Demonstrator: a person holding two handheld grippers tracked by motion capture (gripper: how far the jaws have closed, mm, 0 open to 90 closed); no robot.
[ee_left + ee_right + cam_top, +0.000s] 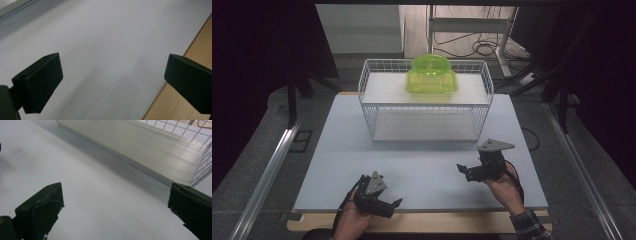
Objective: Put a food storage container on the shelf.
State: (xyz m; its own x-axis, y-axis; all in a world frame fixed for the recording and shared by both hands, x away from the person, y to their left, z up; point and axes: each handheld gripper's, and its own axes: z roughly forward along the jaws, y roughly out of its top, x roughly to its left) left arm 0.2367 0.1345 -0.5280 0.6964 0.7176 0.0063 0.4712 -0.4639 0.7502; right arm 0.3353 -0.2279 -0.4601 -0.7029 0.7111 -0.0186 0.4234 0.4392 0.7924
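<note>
The left gripper [384, 204] rests at about seven o'clock on the table [332, 150], near the front edge, with its jaws spread wide and nothing between them; in the left gripper view they frame bare white tabletop and a strip of the wooden edge [200, 47]. Toward twelve o'clock stands a white wire basket [367, 90] with a shelf inside, and on that shelf, slightly right of the middle, sits a green plastic container [432, 75], translucent, with a round lid. It looks light and stiff, with smooth walls that may slip between hard jaws, so the grip is likely best taken across the raised lid or over a side rim, reaching in from above the wire wall. The right gripper [467, 172] lies at about five o'clock, jaws likewise wide apart and empty, pointing left; its own view shows the basket's lower shelf [150, 147] ahead, well apart.
</note>
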